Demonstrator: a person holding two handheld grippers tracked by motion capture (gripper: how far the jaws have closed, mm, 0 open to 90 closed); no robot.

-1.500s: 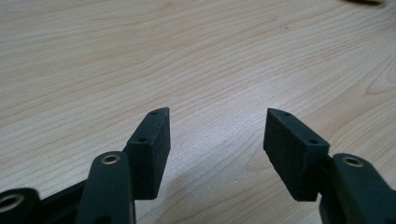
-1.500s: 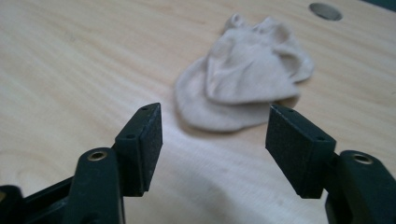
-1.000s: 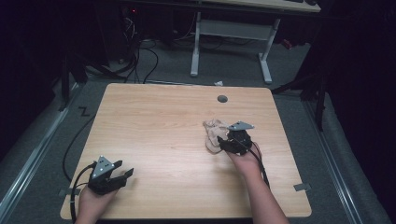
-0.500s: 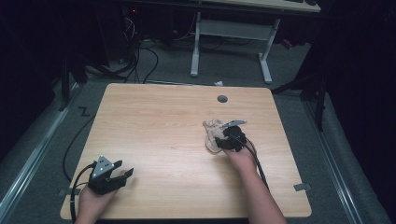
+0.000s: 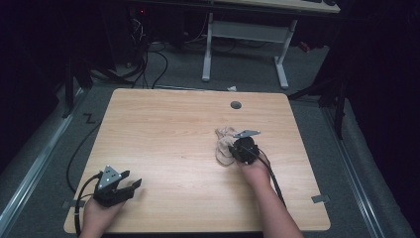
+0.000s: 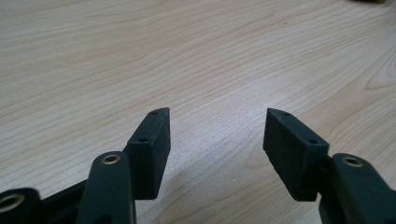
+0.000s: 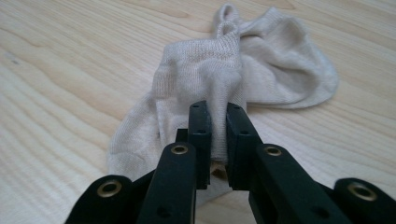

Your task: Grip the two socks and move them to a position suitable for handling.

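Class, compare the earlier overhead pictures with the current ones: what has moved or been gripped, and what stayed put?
The right gripper moved slightly forward and leftward over the beige sock, and its jaws now pinch a fold of the fabric. The sock barely shifted. The left gripper stayed open, resting at the near left corner of the table.

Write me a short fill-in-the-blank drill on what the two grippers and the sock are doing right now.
1. The right gripper is shut on a beige ____.
2. The left gripper has its jaws ____, with nothing between them.
3. The sock lies on a ____ table.

Missing words: sock; open; wooden
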